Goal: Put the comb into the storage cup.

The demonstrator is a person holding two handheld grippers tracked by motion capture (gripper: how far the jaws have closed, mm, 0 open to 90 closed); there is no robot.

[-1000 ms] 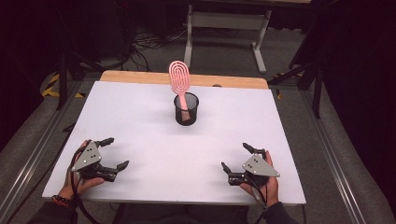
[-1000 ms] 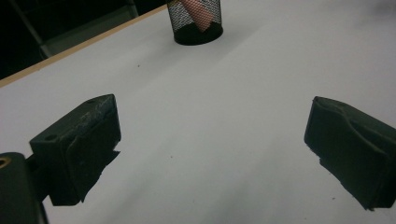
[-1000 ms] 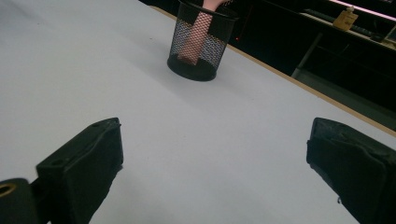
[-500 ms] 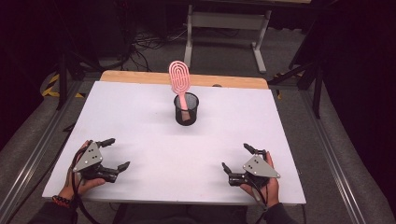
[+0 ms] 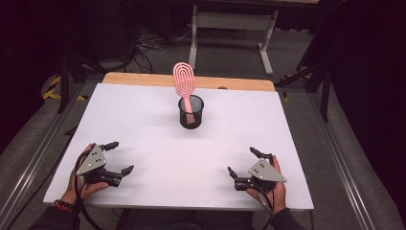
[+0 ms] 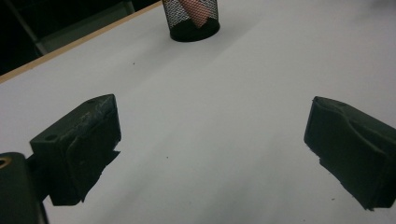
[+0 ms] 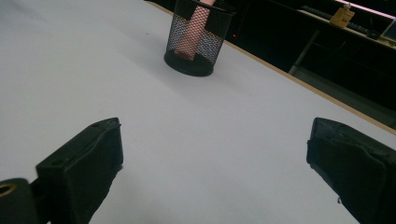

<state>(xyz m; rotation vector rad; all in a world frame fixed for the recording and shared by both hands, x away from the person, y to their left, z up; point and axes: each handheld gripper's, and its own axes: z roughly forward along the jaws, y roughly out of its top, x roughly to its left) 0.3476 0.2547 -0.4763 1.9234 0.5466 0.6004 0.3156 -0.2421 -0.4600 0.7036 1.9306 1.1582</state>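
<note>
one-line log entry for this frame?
left gripper: open, near table edge | right gripper: open, near table edge | pink hairbrush: standing in mesh cup, untouched

Pink brush [image 7: 195, 28] head cut off at the top edge, handle veiled behind black mesh cup [image 7: 198, 39].

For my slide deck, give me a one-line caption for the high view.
Two open grippers, left gripper and right gripper, rest near a white table's front edge; pink hairbrush stands in mesh cup.

A white table top [image 5: 143, 120] with a wooden far edge [image 5: 143, 79]; beyond it, a grey metal stand [image 5: 232, 21] on the floor.
</note>
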